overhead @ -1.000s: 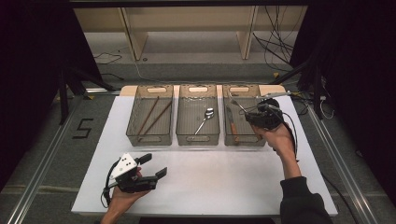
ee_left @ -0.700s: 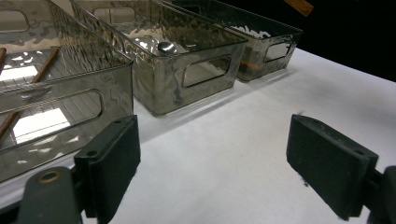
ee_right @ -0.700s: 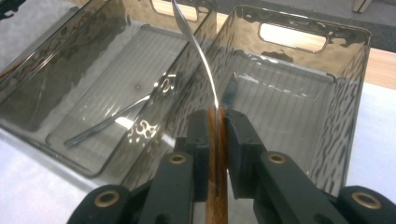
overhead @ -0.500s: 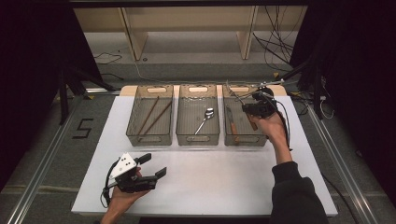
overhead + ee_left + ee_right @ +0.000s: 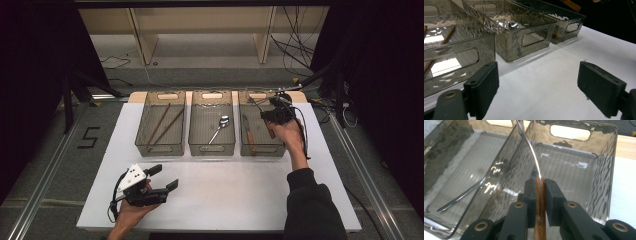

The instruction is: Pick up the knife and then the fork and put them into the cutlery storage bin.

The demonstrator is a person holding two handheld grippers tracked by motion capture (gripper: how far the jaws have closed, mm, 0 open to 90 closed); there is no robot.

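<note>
**A:** What's the right gripper [image 5: 539, 192] actually got? From the right gripper view the jaws are pinched on a wooden handle with a thin metal blade running up out of them, so I'd call it a knife [image 5: 534, 165].

**B:** Yep, clamped on the handle with the blade edge-on and pointing away, hanging over the right bin [image 5: 257, 147]. There's another wooden-handled knife [image 5: 248, 131] lying in that bin, so I reckon it's sorting cutlery by type. Holding it by the handle makes sense, the blade's too thin to grip.

**A:** That fits: chopsticks [image 5: 164, 123] in the left bin [image 5: 159, 149], spoon [image 5: 220, 127] in the middle bin [image 5: 212, 148].

**B:** And the left gripper [image 5: 161, 177]?

**A:** Jaws spread wide with nothing between them, parked low over the white surface [image 5: 235, 195] near the front edge, well clear of the bins. Looks like it's just keeping out of the way.

**B:** Next bit probably needs the knife lowered flat before release, otherwise it could catch the bin wall.
</note>
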